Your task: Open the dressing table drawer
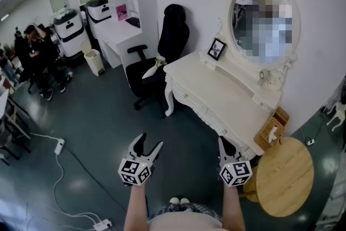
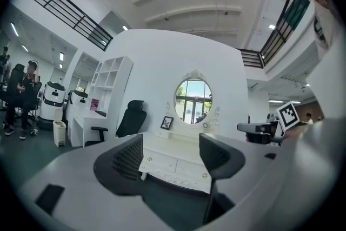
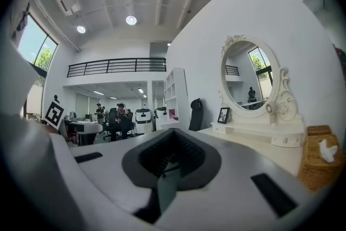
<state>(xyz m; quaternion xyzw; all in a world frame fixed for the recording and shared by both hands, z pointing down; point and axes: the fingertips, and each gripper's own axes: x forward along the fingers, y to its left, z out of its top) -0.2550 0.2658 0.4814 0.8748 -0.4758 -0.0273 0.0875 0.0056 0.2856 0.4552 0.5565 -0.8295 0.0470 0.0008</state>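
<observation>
Dressing table drawer [image 1: 204,111] is shut, just right of centre in the head view, below the oval mirror [image 1: 264,21]. At bottom middle, the left gripper [image 1: 149,141] is spread wide with nothing in it, and the right gripper [image 1: 223,143] is pressed together, empty.

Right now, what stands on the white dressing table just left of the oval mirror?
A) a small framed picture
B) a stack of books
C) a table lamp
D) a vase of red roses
A: a small framed picture with a dark frame stands at the back of the dressing table, just left of the oval mirror.
</observation>
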